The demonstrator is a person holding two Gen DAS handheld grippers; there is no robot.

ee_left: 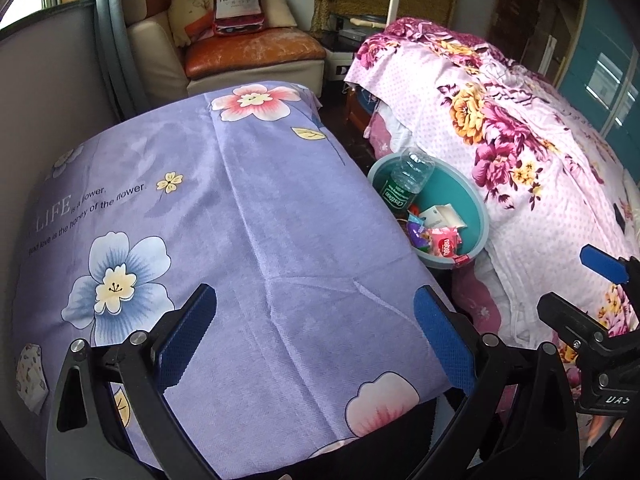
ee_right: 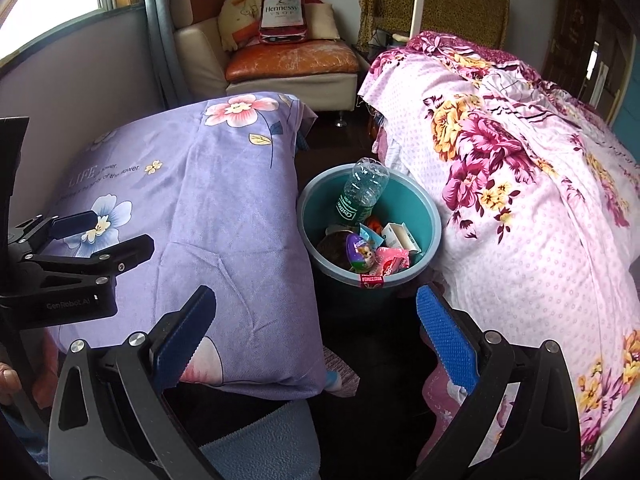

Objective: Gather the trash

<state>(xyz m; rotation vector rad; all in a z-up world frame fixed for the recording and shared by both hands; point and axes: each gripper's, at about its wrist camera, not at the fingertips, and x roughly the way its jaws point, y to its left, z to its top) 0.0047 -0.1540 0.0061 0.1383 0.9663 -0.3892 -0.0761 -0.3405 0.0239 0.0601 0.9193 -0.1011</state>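
A teal bin (ee_left: pixel 478 216) (ee_right: pixel 434 216) stands on the floor between the purple-covered table and the bed. Inside it a clear plastic bottle (ee_left: pixel 408 180) (ee_right: pixel 362 192) with a green label leans neck down. Below the bottle lie a white carton (ee_left: pixel 440 216) (ee_right: pixel 400 236), a pink wrapper (ee_left: pixel 444 242) (ee_right: pixel 390 260) and a purple egg-shaped wrapper (ee_right: pixel 358 252). My left gripper (ee_left: pixel 316 336) (ee_right: pixel 124 230) hangs open and empty over the purple cloth. My right gripper (ee_right: pixel 316 336) (ee_left: pixel 562 280) is open and empty too, above the dark floor in front of the bin.
The purple flowered cloth (ee_left: pixel 240 220) (ee_right: pixel 200 200) covers a table on the left. A bed with a pink floral cover (ee_left: pixel 520 160) (ee_right: pixel 540 220) fills the right. At the back an armchair (ee_left: pixel 256 56) (ee_right: pixel 292 60) holds cushions and a Hennessy bag (ee_left: pixel 238 4).
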